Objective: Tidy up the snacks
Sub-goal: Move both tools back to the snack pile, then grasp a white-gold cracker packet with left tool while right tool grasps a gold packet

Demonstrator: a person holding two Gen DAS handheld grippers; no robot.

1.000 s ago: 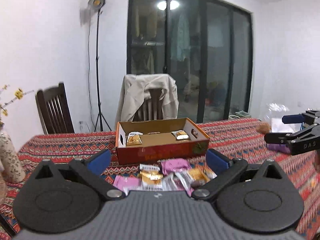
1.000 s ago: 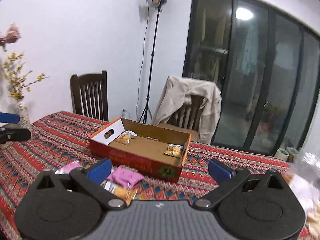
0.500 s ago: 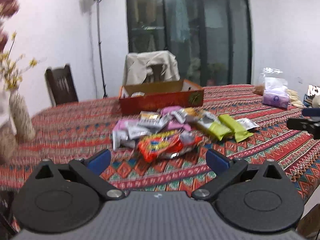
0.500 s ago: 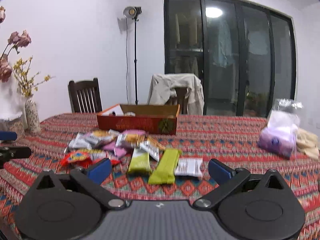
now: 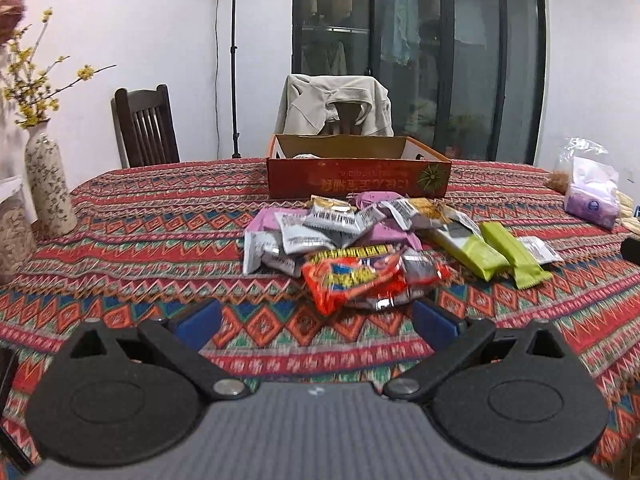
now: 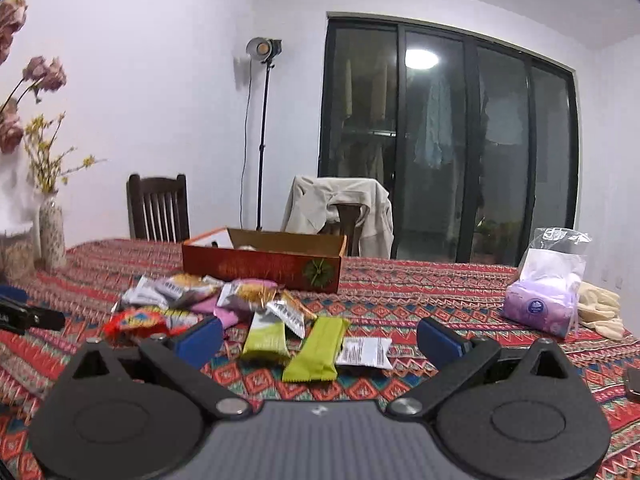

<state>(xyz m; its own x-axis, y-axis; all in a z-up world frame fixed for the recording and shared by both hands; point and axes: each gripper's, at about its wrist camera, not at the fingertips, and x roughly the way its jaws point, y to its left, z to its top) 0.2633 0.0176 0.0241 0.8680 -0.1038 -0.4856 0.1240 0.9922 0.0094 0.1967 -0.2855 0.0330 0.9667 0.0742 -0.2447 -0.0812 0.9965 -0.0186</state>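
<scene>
Left gripper: jaws wide apart, nothing held, low over the table's near edge. Right gripper: likewise spread and empty. Both have pulled back from the cardboard box within the last second; the view a second ago sat close over it. Snack pile now lies mid-table between grippers and box, red packet nearest the left gripper, green bars before the right. Box holds only a few packets; sorting has barely begun, next pick probably from the pile's near edge.
</scene>
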